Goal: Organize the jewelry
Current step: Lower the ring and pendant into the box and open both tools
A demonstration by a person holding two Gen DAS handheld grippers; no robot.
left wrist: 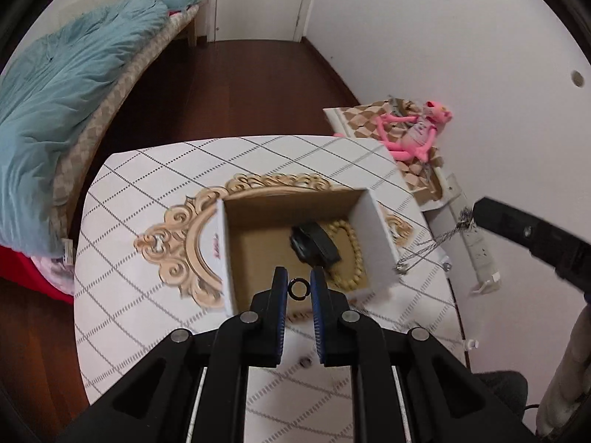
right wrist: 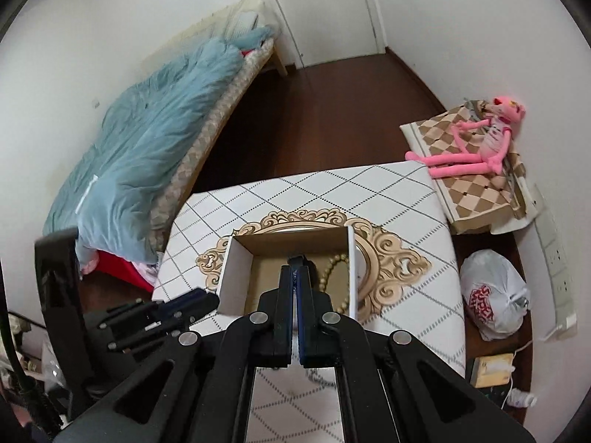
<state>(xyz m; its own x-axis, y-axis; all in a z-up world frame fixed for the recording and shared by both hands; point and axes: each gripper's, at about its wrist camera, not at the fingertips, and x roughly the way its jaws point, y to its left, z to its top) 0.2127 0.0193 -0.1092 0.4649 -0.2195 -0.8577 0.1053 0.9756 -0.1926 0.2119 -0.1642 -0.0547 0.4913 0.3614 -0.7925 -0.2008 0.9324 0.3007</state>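
My left gripper [left wrist: 299, 288] fingers clasp a small black ring [left wrist: 298, 288] above the box [left wrist: 380, 236]; beads [left wrist: 352, 247] already inside; right gripper [right wrist: 295, 269] clenched empty.

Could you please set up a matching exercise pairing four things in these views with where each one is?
Things:
1. small black ring
2. bead necklace
3. pink plush toy
4. white plastic bag

Places:
A. on the floor beside the table
B. between the left gripper's fingertips
C. on the checkered cushion by the wall
D. lying inside the cardboard box

Pairs: 1-B, 2-D, 3-C, 4-A
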